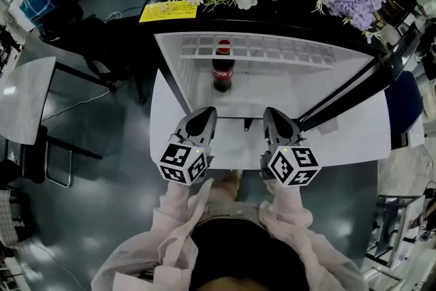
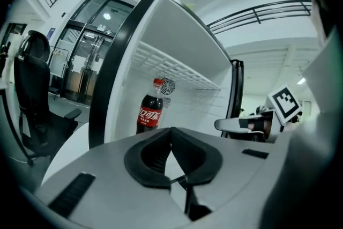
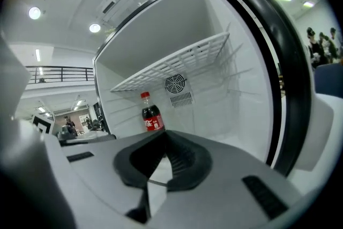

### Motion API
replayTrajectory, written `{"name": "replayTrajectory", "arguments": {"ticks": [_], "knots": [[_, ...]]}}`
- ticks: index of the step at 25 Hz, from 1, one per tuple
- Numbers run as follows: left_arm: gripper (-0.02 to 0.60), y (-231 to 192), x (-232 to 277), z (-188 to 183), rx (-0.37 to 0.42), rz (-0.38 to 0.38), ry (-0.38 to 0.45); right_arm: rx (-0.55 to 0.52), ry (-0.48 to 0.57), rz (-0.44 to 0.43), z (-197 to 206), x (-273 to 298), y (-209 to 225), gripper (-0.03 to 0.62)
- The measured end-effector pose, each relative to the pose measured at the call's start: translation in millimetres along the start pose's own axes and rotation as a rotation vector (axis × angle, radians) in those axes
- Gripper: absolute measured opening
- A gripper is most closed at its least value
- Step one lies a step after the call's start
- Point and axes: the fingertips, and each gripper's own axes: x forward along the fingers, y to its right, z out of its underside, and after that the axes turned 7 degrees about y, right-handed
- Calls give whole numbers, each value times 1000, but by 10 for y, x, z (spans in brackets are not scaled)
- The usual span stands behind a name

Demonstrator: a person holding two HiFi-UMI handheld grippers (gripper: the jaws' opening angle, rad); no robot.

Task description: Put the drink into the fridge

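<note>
left gripper: jaws are sitting pressed together, empty, just outside the fridge | right gripper: jaws are likewise meeting on nothing | cola bottle: is standing upright inside, under the wire shelf, apart from both grippers | judgement: drink is looking placed, hence the empty grippers; door is hanging open, probably awaiting closing

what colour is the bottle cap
Red cap; shows best in the right gripper view.
</note>
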Motion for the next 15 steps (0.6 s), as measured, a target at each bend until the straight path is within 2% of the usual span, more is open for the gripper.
{"name": "replayTrajectory", "arguments": {"ticks": [5, 15], "knots": [[11, 68, -74, -186, 12, 50, 14, -63, 14, -42, -139, -52, -79, 12], [9, 83, -111, -249, 28, 51, 31, -132, 24, -83, -245, -101, -179, 9]]}}
